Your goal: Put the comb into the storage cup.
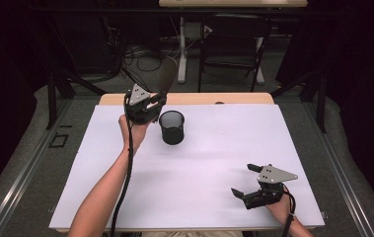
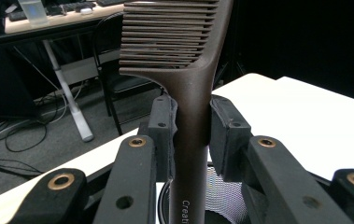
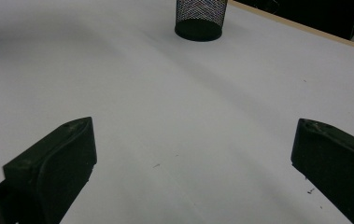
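Nearest, at about 5 o'clock on the white desk (image 1: 199, 187), the right tongs (image 1: 243, 178) rest low in the person's hand with their jaws spread wide apart and nothing between them; the right gripper view shows bare desk surface between the two black jaws. Farther off, at about 11 o'clock, the left tongs (image 1: 156, 102) are clamped on the handle of a dark brown comb (image 2: 191, 93), which stands upright with its teeth end uppermost. Just beside them, toward 12 o'clock, a black mesh pencil cup (image 1: 171, 127) stands upright on the desk, and in the left gripper view the comb's handle hangs over its open mouth.
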`<state>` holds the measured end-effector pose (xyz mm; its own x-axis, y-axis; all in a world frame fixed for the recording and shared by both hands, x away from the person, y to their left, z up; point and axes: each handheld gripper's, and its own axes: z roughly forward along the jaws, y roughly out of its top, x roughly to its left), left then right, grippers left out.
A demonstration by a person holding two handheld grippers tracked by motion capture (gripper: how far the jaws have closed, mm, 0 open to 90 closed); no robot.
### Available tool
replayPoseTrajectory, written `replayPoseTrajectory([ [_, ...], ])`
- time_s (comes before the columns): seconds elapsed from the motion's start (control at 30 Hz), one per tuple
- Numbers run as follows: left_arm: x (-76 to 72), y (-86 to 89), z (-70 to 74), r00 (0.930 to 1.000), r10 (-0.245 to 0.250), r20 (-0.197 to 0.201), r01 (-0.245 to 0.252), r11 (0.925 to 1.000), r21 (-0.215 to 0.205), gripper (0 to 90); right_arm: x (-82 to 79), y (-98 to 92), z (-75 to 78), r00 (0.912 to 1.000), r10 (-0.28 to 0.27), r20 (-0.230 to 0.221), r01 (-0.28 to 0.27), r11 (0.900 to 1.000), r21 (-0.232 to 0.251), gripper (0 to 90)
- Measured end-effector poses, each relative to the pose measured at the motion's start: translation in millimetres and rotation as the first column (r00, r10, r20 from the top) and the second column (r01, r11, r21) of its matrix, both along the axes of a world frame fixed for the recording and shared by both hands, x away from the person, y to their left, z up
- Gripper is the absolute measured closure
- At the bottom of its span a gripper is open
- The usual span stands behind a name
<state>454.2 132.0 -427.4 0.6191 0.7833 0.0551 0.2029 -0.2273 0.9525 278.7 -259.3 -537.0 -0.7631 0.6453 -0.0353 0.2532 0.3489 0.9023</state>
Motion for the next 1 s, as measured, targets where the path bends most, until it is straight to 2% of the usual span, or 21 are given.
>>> replayPoseTrajectory([
  [0.17, 2.2, -2.7, -0.3, 1.0000, -0.004, 0.001, 0.004, 1.0000, 0.000, 72.4, 0.0, 0.2, -0.1, 1.0000, 0.000, 0.000, 0.000, 1.000, 0.003, 0.0],
  [0.33, 2.3, -6.0, 1.6, 0.9998, -0.006, 0.019, 0.005, 0.9999, 0.015, 72.4, -0.3, 0.2, 0.1, 1.0000, -0.001, 0.003, 0.001, 1.000, 0.000, 0.0],
  [0.4, 3.1, -6.1, 1.4, 0.9998, -0.008, 0.020, 0.008, 1.0000, 0.000, 72.4, -0.1, 0.1, -0.1, 1.0000, -0.001, 0.001, 0.001, 1.000, -0.001, 0.0],
  [1.0, 8.2, -14.5, -5.4, 0.9989, -0.014, 0.045, 0.015, 0.9998, -0.013, 72.4, -0.5, 0.1, 0.2, 1.0000, 0.000, 0.004, 0.000, 1.000, -0.003, 0.0],
])
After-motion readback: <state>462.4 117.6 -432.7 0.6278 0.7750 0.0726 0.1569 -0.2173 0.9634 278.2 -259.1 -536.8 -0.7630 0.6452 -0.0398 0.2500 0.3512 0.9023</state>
